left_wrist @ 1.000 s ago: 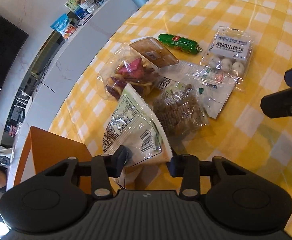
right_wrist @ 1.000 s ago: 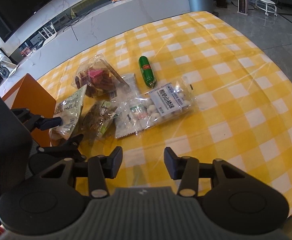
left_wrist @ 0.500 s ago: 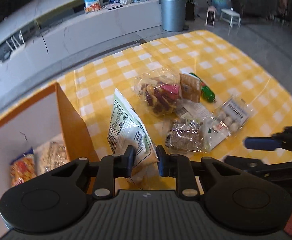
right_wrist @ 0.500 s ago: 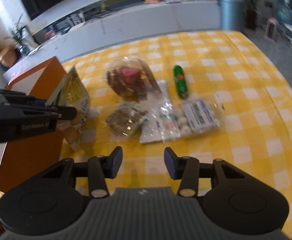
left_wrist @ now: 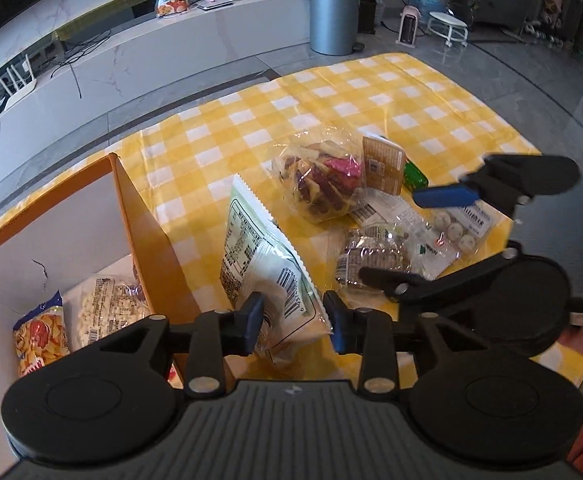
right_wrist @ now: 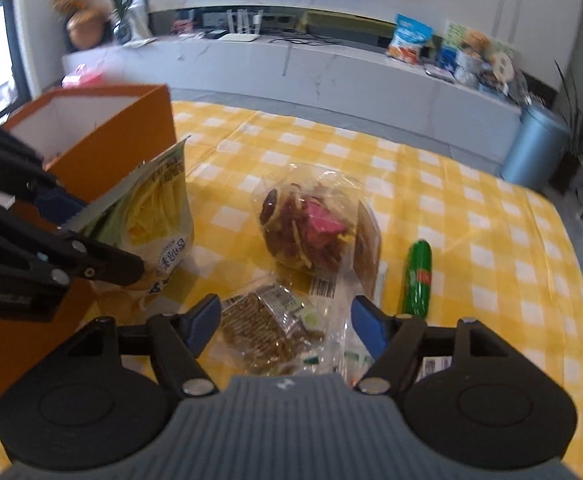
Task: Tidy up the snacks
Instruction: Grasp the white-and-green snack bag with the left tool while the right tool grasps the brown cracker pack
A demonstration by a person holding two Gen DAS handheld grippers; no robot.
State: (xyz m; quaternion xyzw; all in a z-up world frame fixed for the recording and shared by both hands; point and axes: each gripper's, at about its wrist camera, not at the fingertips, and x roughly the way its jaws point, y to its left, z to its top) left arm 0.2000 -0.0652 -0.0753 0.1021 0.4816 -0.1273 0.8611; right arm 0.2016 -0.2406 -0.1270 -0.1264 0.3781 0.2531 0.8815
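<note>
A green-and-white snack bag [left_wrist: 259, 256] stands upright beside the orange box [left_wrist: 147, 240]. It sits between the pads of my left gripper [left_wrist: 291, 320], whose jaws are opening and no longer squeeze it. In the right wrist view the same bag [right_wrist: 159, 216] shows between the left gripper's fingers [right_wrist: 57, 202]. My right gripper [right_wrist: 285, 320] hovers over a brown cracker packet [right_wrist: 267, 328]; its jaws are opening wide with nothing gripped. Seen from the left wrist, the right gripper [left_wrist: 415, 238] reaches in over that brown packet [left_wrist: 371, 256].
Two snack packs [left_wrist: 39, 336] lie in the box. On the yellow checked cloth [right_wrist: 491, 240] sit a clear bag of coloured chips [right_wrist: 307, 228], a green sausage [right_wrist: 419, 276] and a packet of white balls [left_wrist: 459, 228]. A white counter and grey bin [left_wrist: 333, 16] stand beyond.
The left jaws closed on the bag, lifted it upright beside the box, then widened again. The right gripper swung left over the brown packet and its jaws spread.
</note>
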